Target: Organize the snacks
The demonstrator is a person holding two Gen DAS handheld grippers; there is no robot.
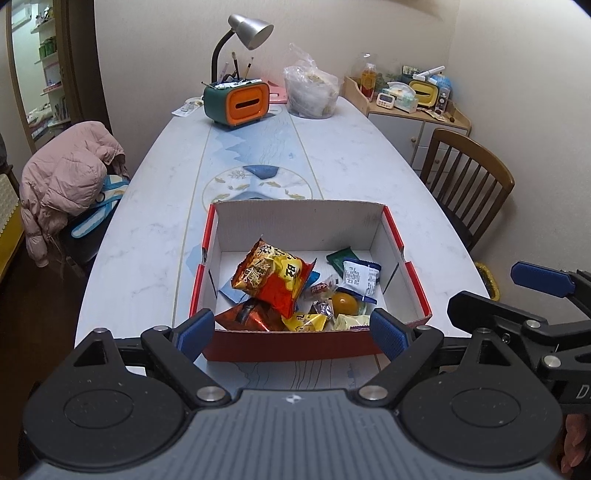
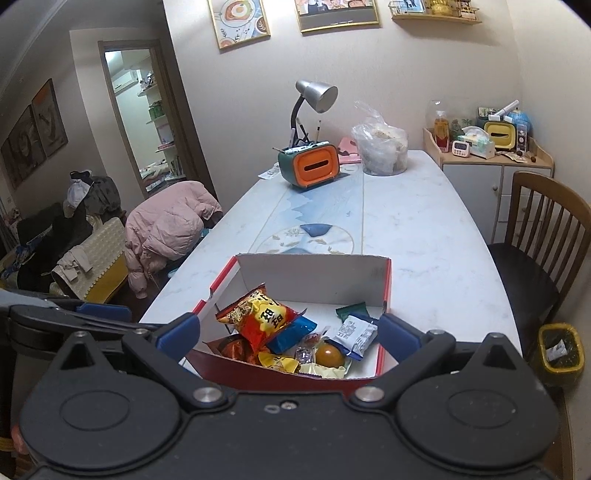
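Left gripper and right gripper both gape wide, empty, at the table's near edge. Snacks heaped against the near wall of the red box. Risk: wide jaws snag that wall, shoving the light box toward the lamp.

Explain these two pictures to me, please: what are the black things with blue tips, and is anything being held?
They are hand-held grabbing tools, one in each of a person's hands, each with a camera looking along its two fingers. One picture comes from the left gripper, the other from the right gripper. On the table stands a red cardboard box with snacks inside: an orange-yellow chip bag, a white packet and small sweets. Further back are a desk lamp and a plastic bag. Both grippers are open and hold nothing.
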